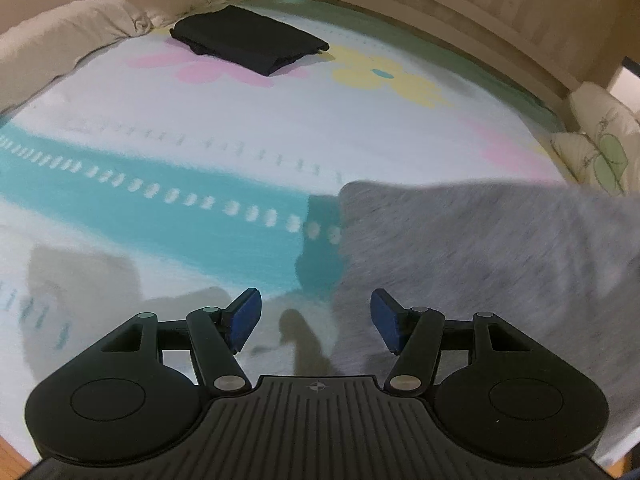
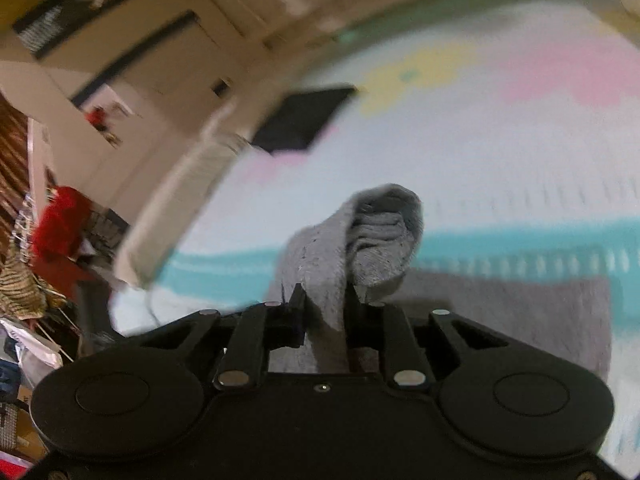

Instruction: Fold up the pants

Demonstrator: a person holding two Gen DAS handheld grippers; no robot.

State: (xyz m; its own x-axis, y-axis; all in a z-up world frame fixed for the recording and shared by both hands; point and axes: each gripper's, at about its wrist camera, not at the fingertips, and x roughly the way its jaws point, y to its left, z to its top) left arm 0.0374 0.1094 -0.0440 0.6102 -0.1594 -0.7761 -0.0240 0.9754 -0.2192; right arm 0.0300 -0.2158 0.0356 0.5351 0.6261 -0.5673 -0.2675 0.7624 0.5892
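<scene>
The right tool is pinching a bunched edge of the grey pants, lifting it above the bed sheet, nearer the camera than the folded black garment. The left tool is hanging spread and empty, with the grey cloth lying just beside its right pad. To fold well, the left tool should probably be taking the matching edge so both corners travel level and the cloth stays flat.

A bed sheet with a teal band, pink and yellow flowers covered the bed; a folded black garment lay on the sheet near its far edge; a beige duvet bunched just left of that garment; a leaf-printed pillow sat at the sheet's right edge.
</scene>
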